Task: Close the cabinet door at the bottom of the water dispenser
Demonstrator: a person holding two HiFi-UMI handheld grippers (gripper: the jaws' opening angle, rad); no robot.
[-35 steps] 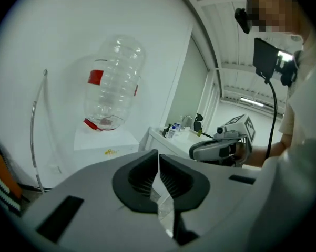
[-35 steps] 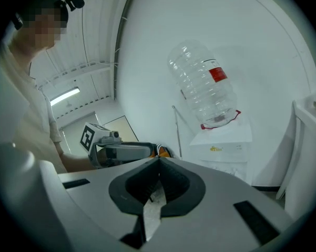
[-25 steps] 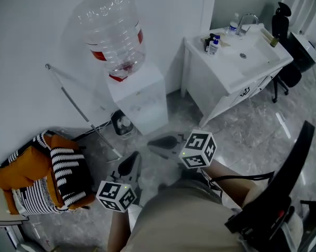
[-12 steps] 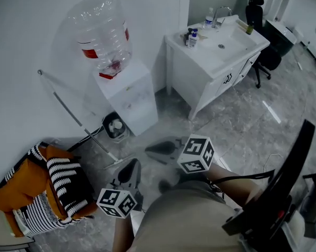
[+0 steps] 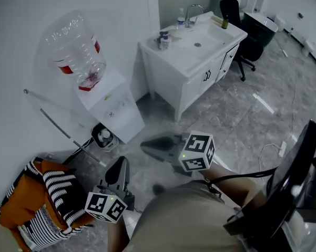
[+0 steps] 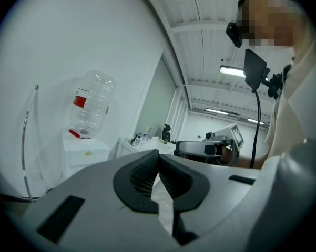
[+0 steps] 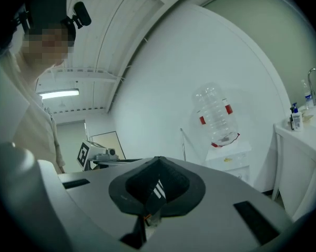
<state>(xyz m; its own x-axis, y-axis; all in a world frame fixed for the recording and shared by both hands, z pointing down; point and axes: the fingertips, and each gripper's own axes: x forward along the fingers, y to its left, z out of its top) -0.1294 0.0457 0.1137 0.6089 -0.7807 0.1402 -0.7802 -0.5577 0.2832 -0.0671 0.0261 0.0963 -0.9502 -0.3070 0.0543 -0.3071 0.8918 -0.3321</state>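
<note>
The white water dispenser [image 5: 115, 112] stands against the wall with a clear inverted bottle [image 5: 73, 46] on top. I see its top and front from above; the bottom cabinet door's position cannot be told. The dispenser [image 6: 83, 152] also shows in the left gripper view, and the dispenser [image 7: 228, 161] in the right gripper view. My left gripper [image 5: 118, 167] is shut and empty, over the floor short of the dispenser. To its right, my right gripper [image 5: 147, 147] is also shut with nothing in it. Both point roughly level towards the wall, and neither touches the dispenser.
A white vanity with a sink [image 5: 194, 54] and several bottles stands right of the dispenser, with a black office chair [image 5: 242, 33] behind it. An orange and striped bag [image 5: 47, 198] lies at the lower left. A thin metal rod [image 5: 58, 125] leans by the dispenser. A small round object [image 5: 101, 137] sits at its foot.
The head view has swung, so the dispenser and vanity sit farther left and lower. Both grippers have shifted with it, the left one leftward; both stay shut and clear of the dispenser.
</note>
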